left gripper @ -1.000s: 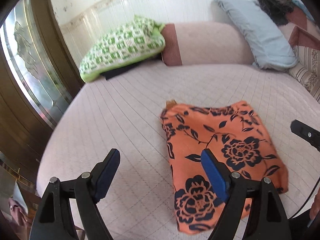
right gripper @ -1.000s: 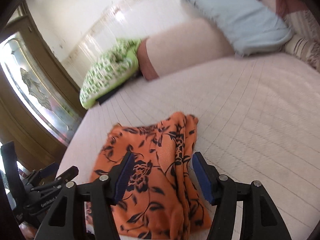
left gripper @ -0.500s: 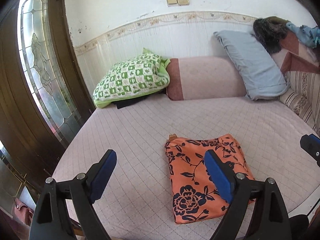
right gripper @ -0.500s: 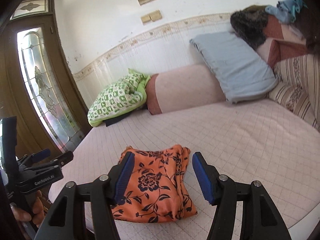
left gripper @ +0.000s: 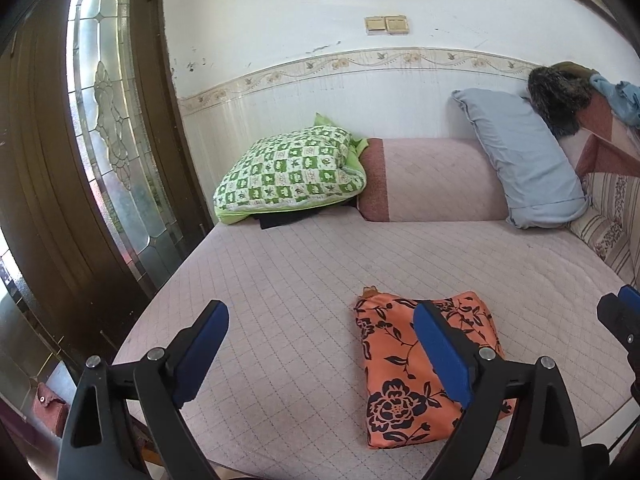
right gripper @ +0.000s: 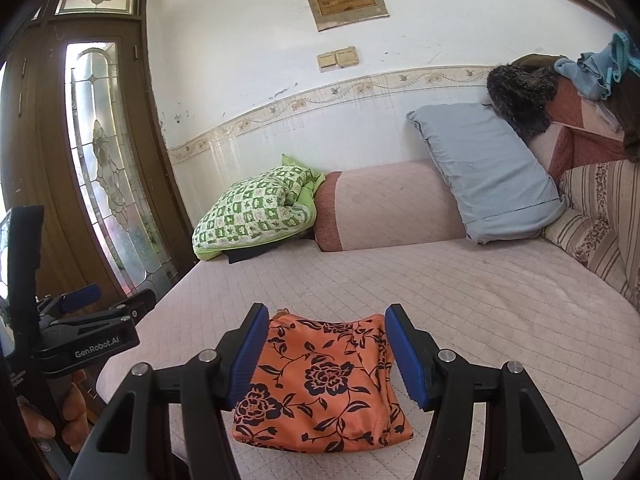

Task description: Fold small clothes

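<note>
Lifting clear of the folded orange floral garment (right gripper: 320, 380) lying near the front edge of the bed (right gripper: 460, 292), the left tool (left gripper: 320, 356), its jaws just widened, and the half-open right tool (right gripper: 324, 356) both hang empty, suggesting this fold is finished.

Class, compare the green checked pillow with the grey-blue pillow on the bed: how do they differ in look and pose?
The green checked pillow is patterned with green and white squares; the grey-blue pillow is plain. The green checked pillow lies low over something dark, while the grey-blue pillow leans upright against the bolster. The green one sits nearer the door, the grey-blue one on the bolster's other side. Both are soft and rest at the wall end of the bed.
</note>
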A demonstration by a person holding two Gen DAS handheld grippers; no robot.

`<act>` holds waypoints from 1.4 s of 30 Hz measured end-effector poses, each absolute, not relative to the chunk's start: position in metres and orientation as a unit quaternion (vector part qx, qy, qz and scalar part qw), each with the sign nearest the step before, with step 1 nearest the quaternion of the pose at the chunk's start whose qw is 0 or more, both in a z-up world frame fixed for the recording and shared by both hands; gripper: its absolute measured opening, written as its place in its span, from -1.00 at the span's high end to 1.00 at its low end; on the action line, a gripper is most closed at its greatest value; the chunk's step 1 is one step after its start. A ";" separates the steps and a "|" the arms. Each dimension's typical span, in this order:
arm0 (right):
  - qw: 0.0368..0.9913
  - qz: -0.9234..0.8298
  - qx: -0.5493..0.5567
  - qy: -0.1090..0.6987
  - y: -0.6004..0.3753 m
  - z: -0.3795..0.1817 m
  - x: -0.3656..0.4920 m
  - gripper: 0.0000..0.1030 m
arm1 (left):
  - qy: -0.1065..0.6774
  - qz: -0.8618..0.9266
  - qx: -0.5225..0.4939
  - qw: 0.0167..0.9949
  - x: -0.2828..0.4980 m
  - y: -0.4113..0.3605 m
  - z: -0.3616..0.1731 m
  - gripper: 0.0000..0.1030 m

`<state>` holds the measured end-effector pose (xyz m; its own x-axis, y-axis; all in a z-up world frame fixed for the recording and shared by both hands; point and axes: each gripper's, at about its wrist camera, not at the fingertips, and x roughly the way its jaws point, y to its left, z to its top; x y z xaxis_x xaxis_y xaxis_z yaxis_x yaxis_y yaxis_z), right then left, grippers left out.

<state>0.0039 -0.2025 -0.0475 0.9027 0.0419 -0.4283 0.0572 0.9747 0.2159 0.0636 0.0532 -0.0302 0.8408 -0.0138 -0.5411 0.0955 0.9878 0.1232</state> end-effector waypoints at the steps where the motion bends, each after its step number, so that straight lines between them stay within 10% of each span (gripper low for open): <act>1: 0.969 -0.002 0.111 0.222 -0.200 -0.048 0.005 -0.24 | 0.278 -0.023 0.075 0.957 0.063 0.054 -0.030 -0.92; 42: 0.967 0.010 0.069 0.243 -0.161 -0.051 0.018 -0.24 | 0.257 -0.051 0.050 0.964 0.048 0.081 -0.018 -0.98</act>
<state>0.0179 -0.1609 -0.0506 0.8815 0.0530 -0.4692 0.0145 0.9902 0.1390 0.0478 0.0812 -0.0177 0.8626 -0.0736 -0.5005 0.1246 0.9898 0.0691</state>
